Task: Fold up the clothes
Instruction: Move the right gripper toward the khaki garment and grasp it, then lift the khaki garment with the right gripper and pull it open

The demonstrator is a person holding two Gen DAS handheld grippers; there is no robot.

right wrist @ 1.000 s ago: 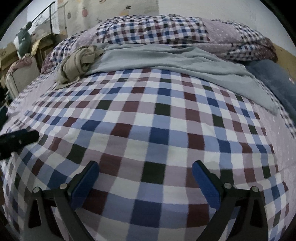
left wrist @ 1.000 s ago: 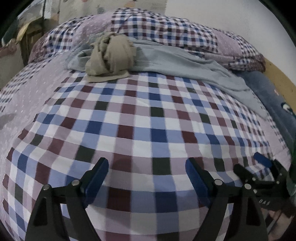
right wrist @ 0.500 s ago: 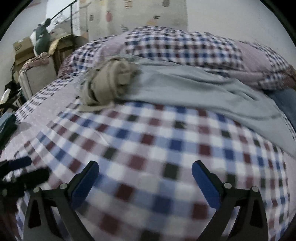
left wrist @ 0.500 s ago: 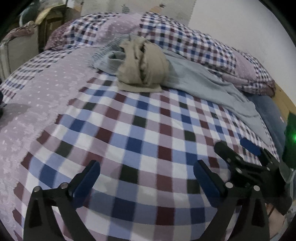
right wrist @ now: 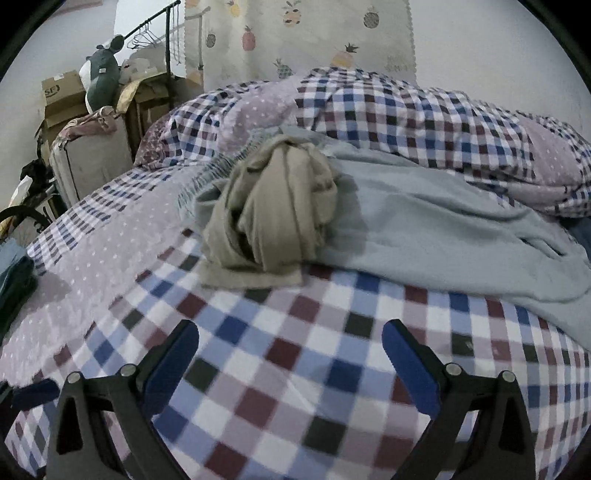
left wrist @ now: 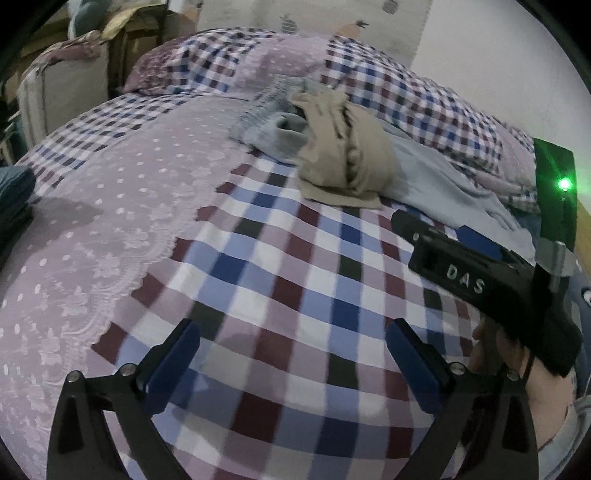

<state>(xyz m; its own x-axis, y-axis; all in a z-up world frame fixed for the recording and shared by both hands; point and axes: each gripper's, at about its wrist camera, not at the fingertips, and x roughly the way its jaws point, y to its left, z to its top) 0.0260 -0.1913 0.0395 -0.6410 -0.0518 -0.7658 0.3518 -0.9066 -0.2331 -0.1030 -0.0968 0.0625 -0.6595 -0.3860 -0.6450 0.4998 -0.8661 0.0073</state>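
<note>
Looking forward from the left wrist, the left gripper (left wrist: pixel 291 354) hangs over a checked bedspread (left wrist: pixel 295 295), its two blue-padded fingers (left wrist: pixel 173 362) spread wide with nothing between them. Ahead, near the far side of the bed, a crumpled beige garment (left wrist: pixel 347 155) lies in a heap, partly on top of a pale grey-blue garment (left wrist: pixel 443 181) that stretches away to the right. Behind both sits a checked pillow (left wrist: pixel 406 92). To the left of the checks, the bedspread turns to a lilac panel with white dots (left wrist: pixel 110 206) and a lacy edge. At the right of this view the right gripper (left wrist: pixel 439 229) reaches in over the bed, a black body marked with letters, a green light (left wrist: pixel 564 183) glowing above it (part of a hand (left wrist: pixel 491 354) shows beneath it).

From the right wrist, the right gripper (right wrist: pixel 290 350) is likewise released, its blue pads (right wrist: pixel 406 358) far apart above the bare checks and gripping nothing. The beige garment (right wrist: pixel 273 206) sits straight ahead, bunched and twisted, one flat edge lying on the bedspread (right wrist: pixel 295 369). The grey-blue garment (right wrist: pixel 443 236) spreads to its right, rumpled, touching the beige heap. A folded checked quilt or pillow (right wrist: pixel 424 110) rises behind. At the far left, cardboard boxes (right wrist: pixel 62 99) and a soft toy (right wrist: pixel 103 70) stand beside the bed, and a curtain with a pineapple print (right wrist: pixel 295 33) hangs on the wall.
</note>
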